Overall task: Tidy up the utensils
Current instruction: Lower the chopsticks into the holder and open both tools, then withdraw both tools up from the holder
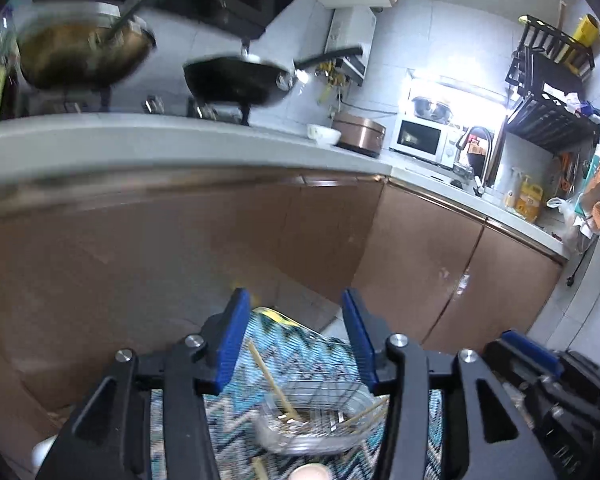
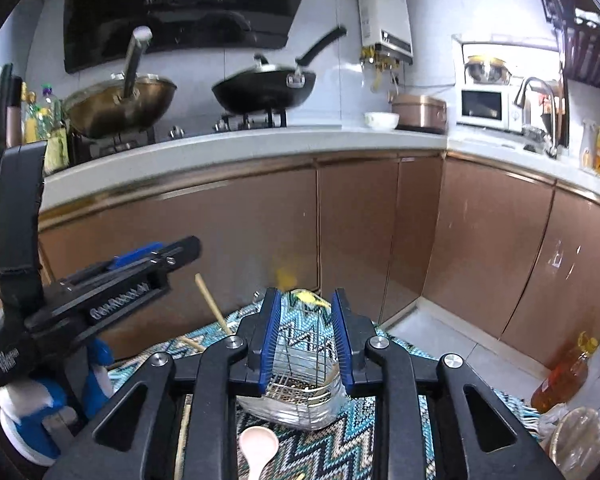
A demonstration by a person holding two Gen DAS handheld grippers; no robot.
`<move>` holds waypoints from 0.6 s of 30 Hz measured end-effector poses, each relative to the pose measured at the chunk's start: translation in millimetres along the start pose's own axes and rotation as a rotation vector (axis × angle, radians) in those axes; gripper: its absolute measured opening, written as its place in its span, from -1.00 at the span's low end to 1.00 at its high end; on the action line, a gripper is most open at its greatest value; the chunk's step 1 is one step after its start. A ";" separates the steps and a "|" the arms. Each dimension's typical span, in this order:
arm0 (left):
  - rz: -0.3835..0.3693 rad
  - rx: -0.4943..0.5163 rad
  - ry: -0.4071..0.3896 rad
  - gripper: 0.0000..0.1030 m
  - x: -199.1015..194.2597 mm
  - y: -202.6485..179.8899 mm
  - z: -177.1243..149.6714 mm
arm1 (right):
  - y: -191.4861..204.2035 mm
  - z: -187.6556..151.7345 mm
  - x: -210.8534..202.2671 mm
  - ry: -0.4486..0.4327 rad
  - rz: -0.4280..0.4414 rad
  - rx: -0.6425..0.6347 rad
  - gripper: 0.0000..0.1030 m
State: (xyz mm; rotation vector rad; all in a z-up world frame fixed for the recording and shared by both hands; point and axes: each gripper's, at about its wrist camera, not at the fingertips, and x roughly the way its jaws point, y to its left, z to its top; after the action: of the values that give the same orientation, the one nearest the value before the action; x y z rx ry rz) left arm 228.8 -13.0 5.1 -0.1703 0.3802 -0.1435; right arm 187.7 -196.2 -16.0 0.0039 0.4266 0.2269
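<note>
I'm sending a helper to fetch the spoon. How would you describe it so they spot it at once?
Find the zigzag-patterned blue mat in front of the brown cabinets. On it sits a wire utensil basket in a clear tray. The spoon lies just in front of it: pale pink with a rounded bowl, unlike the thin wooden chopsticks nearby.

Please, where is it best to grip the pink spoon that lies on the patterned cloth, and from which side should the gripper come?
Probably the handle: on the pink spoon the bowl is wide and shallow, while the handle narrows toward the near edge. Come from above with the right gripper, jaws across the handle, since it lies flat on the patterned cloth before the wire rack.
</note>
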 end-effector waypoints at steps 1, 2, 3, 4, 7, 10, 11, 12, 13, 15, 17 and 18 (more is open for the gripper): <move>0.011 0.015 -0.007 -0.10 -12.5 1.2 5.4 | 2.8 3.9 -12.4 -0.011 -0.001 0.001 -0.48; 0.025 0.028 -0.013 -0.10 -28.8 3.3 12.2 | 4.9 7.3 -21.1 -0.018 -0.002 0.001 -0.47; 0.030 0.033 -0.015 -0.10 -41.9 5.8 16.7 | 7.9 10.6 -34.1 -0.030 -0.004 0.000 -0.46; 0.025 0.033 -0.018 -0.10 -60.1 8.7 21.9 | 12.8 14.0 -52.7 -0.047 -0.005 -0.002 -0.45; 0.025 0.035 -0.034 -0.10 -105.3 16.8 31.1 | 25.9 20.6 -95.9 -0.083 -0.010 -0.004 -0.43; 0.023 0.046 -0.038 -0.09 -153.2 23.9 35.0 | 38.3 23.4 -142.0 -0.119 -0.012 -0.005 -0.38; 0.019 0.053 -0.039 -0.08 -172.5 26.9 34.4 | 41.1 23.6 -152.5 -0.126 -0.014 -0.006 -0.35; 0.015 0.058 -0.039 -0.07 -182.5 27.6 35.7 | 45.7 22.6 -170.4 -0.136 -0.018 -0.004 -0.33; 0.012 0.066 -0.036 -0.04 -195.6 30.8 33.0 | 47.5 21.7 -181.1 -0.141 -0.019 -0.001 -0.33; -0.008 0.083 -0.023 -0.04 -219.5 35.4 29.1 | 51.5 18.4 -202.0 -0.146 -0.021 0.010 -0.31; -0.037 0.088 -0.005 -0.04 -240.0 41.3 23.8 | 55.2 14.7 -218.9 -0.144 -0.036 0.017 -0.31; -0.047 0.091 0.001 -0.04 -248.2 43.1 23.1 | 57.2 12.5 -227.8 -0.145 -0.045 0.023 -0.31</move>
State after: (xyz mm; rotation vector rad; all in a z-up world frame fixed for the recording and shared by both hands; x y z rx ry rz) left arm 14.2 74.7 106.3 -0.0893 0.3697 -0.2066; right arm -21.3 -189.7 91.6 0.0331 0.2842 0.1757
